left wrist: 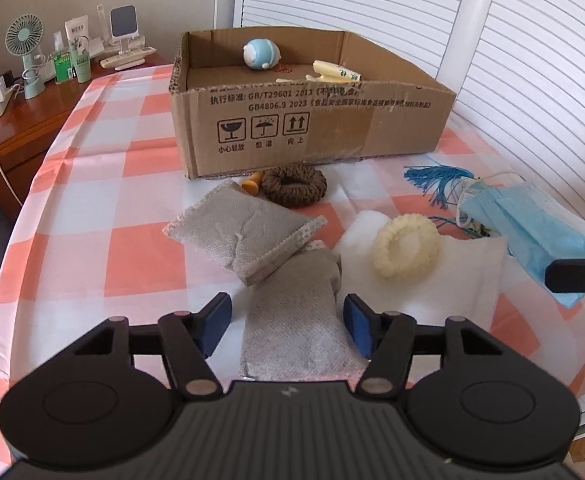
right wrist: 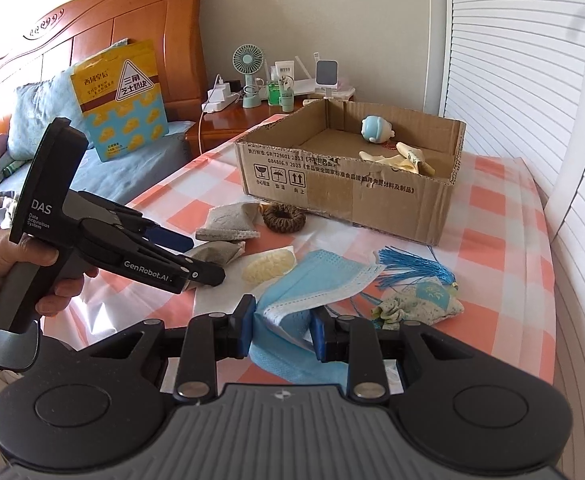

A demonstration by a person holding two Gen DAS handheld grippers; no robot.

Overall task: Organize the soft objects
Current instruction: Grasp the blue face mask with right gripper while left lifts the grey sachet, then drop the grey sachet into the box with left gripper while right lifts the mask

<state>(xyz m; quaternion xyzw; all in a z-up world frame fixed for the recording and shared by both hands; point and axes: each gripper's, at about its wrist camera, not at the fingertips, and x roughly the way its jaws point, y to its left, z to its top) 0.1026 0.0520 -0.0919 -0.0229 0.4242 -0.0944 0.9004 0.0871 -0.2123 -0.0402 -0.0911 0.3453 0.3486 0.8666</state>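
My left gripper (left wrist: 287, 322) is open and straddles a grey mesh sachet (left wrist: 292, 320) lying on the checked cloth; the left pad stands clear of it. A second grey sachet (left wrist: 228, 224) lies just beyond. My right gripper (right wrist: 282, 328) is shut on a blue face mask (right wrist: 316, 280), lifted off the cloth; the mask (left wrist: 532, 224) also shows at the right of the left wrist view. A cream scrunchie (left wrist: 406, 246) rests on a white pad (left wrist: 452, 280). A brown scrunchie (left wrist: 294, 186) lies by the cardboard box (left wrist: 312, 120), which holds a blue plush toy (left wrist: 261, 54) and a cream pouch (left wrist: 336, 72).
A blue tassel (right wrist: 408, 266) and a floral sachet (right wrist: 424, 300) lie at the right of the cloth. A nightstand (right wrist: 228, 120) with a small fan (right wrist: 248, 60) and bottles stands behind the box. A bed with a yellow snack bag (right wrist: 120, 96) is at left; white louvred doors (right wrist: 532, 80) at right.
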